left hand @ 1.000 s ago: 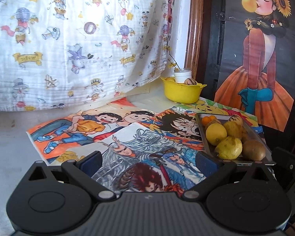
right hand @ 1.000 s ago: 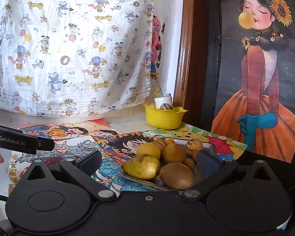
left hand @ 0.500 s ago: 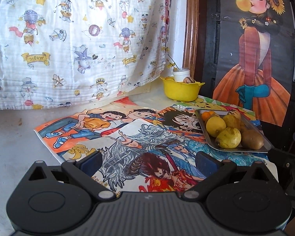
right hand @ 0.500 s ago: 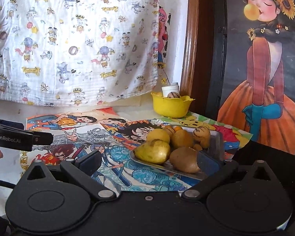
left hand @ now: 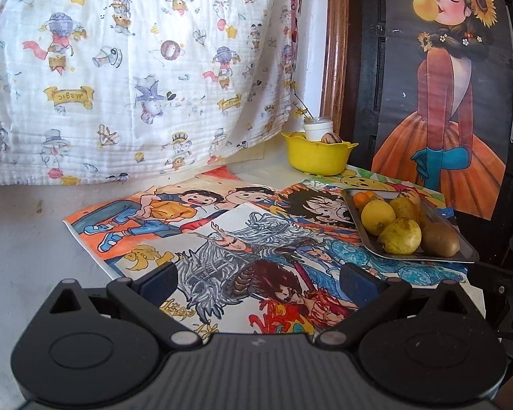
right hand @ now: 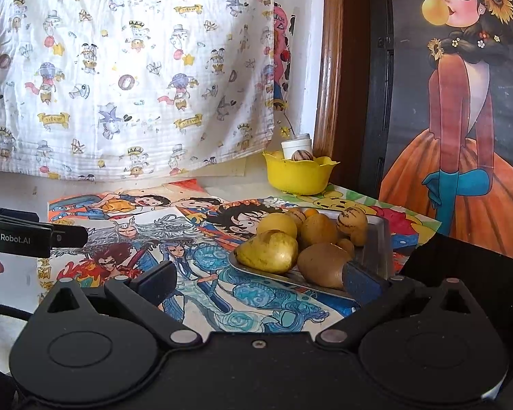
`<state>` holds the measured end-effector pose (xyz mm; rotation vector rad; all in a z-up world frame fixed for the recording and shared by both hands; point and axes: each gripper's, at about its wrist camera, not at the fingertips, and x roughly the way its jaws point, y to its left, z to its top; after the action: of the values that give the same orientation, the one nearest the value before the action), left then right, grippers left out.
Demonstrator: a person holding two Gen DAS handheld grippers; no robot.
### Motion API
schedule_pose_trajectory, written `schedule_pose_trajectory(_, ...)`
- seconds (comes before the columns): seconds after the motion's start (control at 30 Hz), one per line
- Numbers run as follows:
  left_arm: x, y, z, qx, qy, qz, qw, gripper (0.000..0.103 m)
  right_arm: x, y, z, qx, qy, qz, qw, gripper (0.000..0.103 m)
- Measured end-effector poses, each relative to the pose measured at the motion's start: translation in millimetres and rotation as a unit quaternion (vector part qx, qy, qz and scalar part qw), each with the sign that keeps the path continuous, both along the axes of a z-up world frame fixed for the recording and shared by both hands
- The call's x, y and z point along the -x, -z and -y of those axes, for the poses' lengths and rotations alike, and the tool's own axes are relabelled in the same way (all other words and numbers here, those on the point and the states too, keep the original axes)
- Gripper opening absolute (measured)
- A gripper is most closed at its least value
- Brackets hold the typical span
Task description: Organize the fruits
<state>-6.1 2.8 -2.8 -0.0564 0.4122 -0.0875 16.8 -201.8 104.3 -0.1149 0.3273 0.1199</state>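
While both jaws gape, fruit tray just ahead of right hand-held gripper

A metal tray heaped with fruit sat at the right end of my counter, on coloured cartoon drawings. At its near edge a yellow-green pear lay on its side, touching a brown kiwi. Behind them were a round lemon, a yellowish fruit, a striped melon-like fruit and a small orange at the far end. Farther back, near the wall, a yellow scalloped bowl held another striped fruit.
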Motion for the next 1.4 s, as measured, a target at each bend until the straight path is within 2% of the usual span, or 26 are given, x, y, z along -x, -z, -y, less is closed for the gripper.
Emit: schedule_pose_trajectory(1.4, 3.3, -0.7, 0.2, 0.0, 0.0, 0.002, 1.0, 0.103, 1.1, 0.0, -1.2, 0.002, -0.001, 0.0, 1.0, 0.103)
